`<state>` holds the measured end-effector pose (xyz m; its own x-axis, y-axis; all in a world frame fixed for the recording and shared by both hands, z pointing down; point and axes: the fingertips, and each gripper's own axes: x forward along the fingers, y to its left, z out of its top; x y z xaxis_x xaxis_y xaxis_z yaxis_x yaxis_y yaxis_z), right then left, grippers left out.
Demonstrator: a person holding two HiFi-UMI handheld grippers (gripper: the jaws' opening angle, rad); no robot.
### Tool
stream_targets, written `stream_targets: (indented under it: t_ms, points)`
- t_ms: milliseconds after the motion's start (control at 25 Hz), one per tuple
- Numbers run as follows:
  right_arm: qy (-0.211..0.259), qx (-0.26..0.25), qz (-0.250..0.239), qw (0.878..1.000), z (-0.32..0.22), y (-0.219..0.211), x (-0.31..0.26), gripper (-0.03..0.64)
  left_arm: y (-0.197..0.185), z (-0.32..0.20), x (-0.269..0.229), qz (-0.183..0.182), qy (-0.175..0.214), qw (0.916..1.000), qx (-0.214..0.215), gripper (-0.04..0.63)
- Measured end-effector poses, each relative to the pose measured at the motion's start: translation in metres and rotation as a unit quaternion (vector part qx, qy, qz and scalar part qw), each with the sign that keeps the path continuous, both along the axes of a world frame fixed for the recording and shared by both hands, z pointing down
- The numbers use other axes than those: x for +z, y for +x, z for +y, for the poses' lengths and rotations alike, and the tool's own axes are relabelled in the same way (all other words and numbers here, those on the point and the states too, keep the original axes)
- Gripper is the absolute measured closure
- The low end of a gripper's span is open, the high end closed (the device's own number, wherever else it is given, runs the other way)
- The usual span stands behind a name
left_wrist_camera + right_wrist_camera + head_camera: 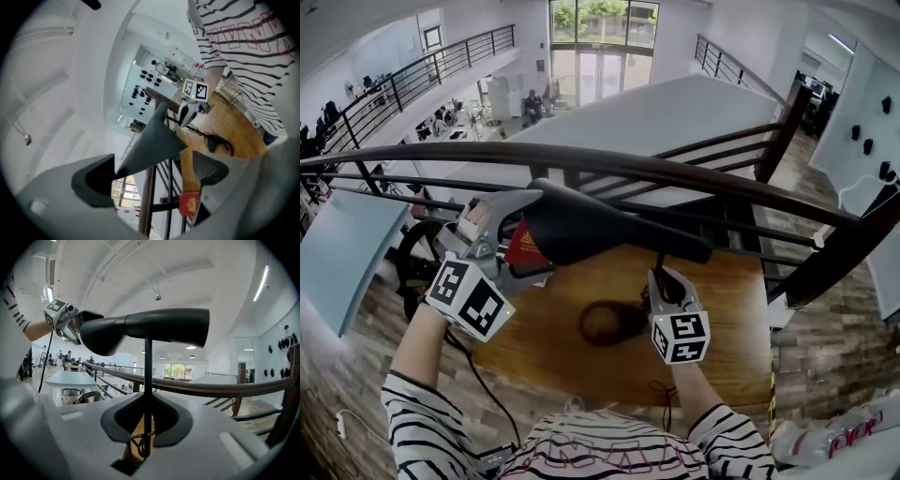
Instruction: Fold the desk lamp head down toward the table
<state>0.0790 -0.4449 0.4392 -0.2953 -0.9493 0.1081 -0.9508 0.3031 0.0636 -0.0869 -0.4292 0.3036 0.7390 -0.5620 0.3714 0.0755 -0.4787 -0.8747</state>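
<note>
Desk lamp (609,234) on the wooden table (722,319), not folded yet. Looks like the grab stage: head (154,326) up and roughly level. Got the left gripper (152,178) spread around the head's fat end, not clamped. Got the right gripper (661,281) pinched on the thin stem (148,362), bracing it. Next, probably: close left on the head, then ease it down gently without tipping the base (605,323).

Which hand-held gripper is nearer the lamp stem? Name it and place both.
Right. The right hand-held gripper is shut on the lamp stem; the left hand-held gripper is up at the lamp head, jaws open around it.
</note>
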Motion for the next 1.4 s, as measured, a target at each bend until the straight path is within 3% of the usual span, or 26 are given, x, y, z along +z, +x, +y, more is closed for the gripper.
stream_targets:
  t_ms: [160,440,600,880,1120,1400]
  points:
    - [-0.001,-0.002,0.0,1.0,-0.002,-0.001,-0.001,0.575,-0.001,-0.002,0.005,0.027,-0.012,0.9995,-0.007,0.081]
    - [-0.003,-0.005,0.0,1.0,0.0,0.001,0.0,0.575,-0.004,0.0,0.031,0.036,-0.048,0.9979,-0.025,0.081]
    - [0.0,-0.004,-0.003,1.0,-0.001,0.002,0.0,0.577,-0.001,-0.002,0.046,0.072,-0.082,0.9933,-0.037,0.081]
    - [0.0,-0.001,-0.006,1.0,-0.001,0.002,0.002,0.575,0.007,0.002,0.106,0.117,-0.169,0.977,-0.055,0.086]
    - [0.002,0.0,-0.008,1.0,0.0,0.005,0.001,0.577,0.03,0.01,0.139,0.179,-0.235,0.9535,-0.057,0.084]
    - [0.003,0.002,-0.009,1.0,-0.003,0.008,0.0,0.575,0.05,0.014,0.164,0.204,-0.284,0.9353,-0.053,0.084]
